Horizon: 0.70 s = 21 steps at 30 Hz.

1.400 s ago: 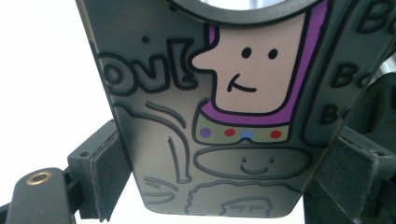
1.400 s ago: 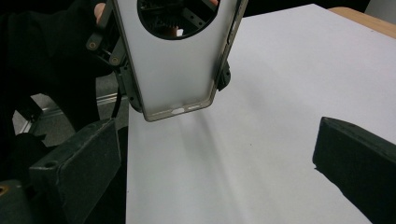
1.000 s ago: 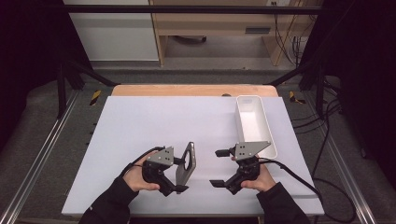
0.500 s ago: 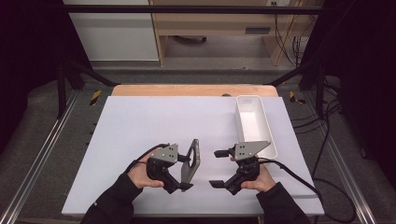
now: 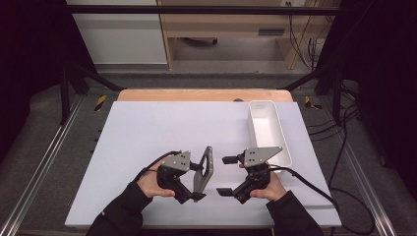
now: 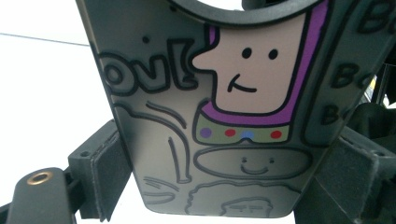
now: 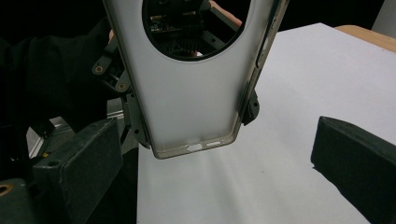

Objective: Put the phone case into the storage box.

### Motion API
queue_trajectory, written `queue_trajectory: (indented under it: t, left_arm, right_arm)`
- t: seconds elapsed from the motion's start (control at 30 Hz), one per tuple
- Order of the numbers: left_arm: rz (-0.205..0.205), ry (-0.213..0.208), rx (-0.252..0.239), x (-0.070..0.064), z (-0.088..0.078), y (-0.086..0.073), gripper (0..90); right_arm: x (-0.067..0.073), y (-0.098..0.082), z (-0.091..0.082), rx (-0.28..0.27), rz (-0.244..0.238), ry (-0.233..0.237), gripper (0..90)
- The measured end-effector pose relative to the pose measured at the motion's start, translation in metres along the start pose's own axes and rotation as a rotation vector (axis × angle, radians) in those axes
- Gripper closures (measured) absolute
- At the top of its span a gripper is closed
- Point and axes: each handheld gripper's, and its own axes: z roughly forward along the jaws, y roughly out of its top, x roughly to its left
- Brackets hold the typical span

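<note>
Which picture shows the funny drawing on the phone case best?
The left gripper view: the phone case fills it, cartoon side facing the camera. The right gripper view shows its plain inner side. The high view shows it small and edge-on.

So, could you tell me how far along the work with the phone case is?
Done: the left gripper has the phone case clamped and raised on edge above the table. In hand: the open right gripper faces it. Left, probably: the white tray holds nothing so far.
</note>
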Motion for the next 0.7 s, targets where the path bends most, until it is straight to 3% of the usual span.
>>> queue_trajectory:
  t: [0.7]
  left_arm:
    - [0.021,-0.035,0.036,0.0,0.018,0.006,11.7]
  right_arm:
    - [0.001,0.001,-0.001,-0.016,0.009,0.02,2.9]
